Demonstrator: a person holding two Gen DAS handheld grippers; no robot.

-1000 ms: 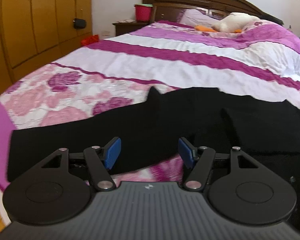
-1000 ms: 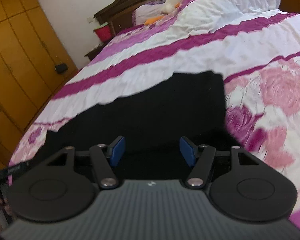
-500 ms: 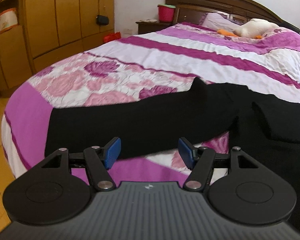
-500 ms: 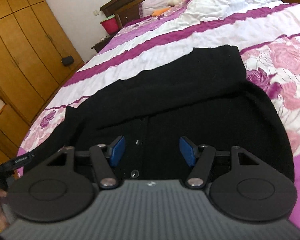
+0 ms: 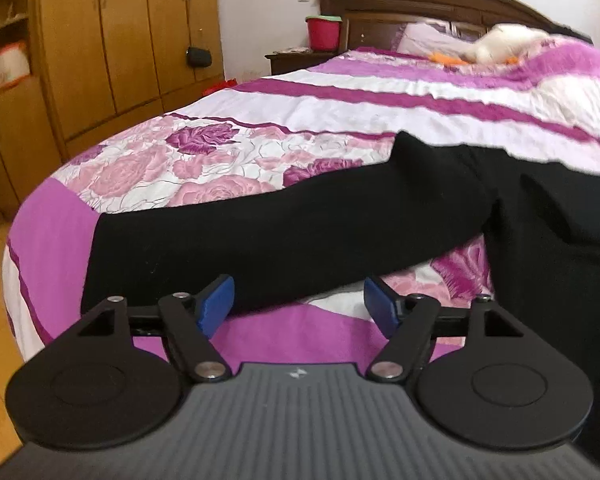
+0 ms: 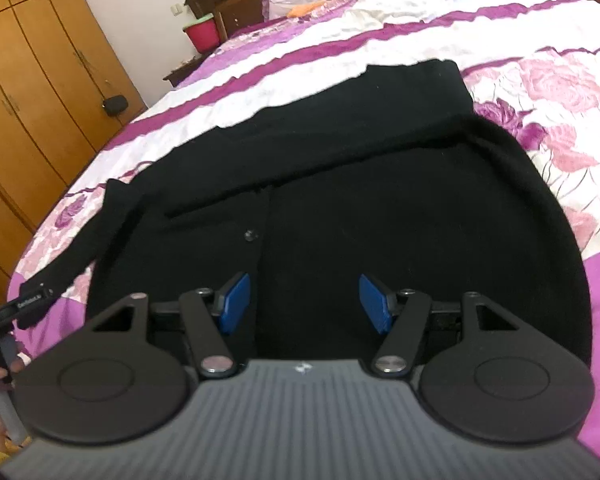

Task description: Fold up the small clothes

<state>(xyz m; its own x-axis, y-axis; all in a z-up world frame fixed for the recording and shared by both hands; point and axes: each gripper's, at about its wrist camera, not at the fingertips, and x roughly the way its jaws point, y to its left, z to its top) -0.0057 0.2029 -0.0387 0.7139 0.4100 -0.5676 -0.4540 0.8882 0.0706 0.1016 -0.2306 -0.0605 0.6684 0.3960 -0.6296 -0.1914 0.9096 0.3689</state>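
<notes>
A black knitted button-front cardigan (image 6: 380, 200) lies spread flat on a bed covered by a pink-and-purple rose-print quilt with white and magenta stripes (image 5: 228, 160), near the foot edge. Its long left sleeve (image 5: 280, 240) stretches out sideways across the purple border. The left gripper (image 5: 298, 306) hovers just above that sleeve's lower edge, its blue pads spread wide and holding nothing. The right gripper (image 6: 306, 304) hangs over the cardigan's hem beside the button placket, likewise spread apart and empty. A wooden wardrobe (image 5: 112, 40) stands beside the bed.
</notes>
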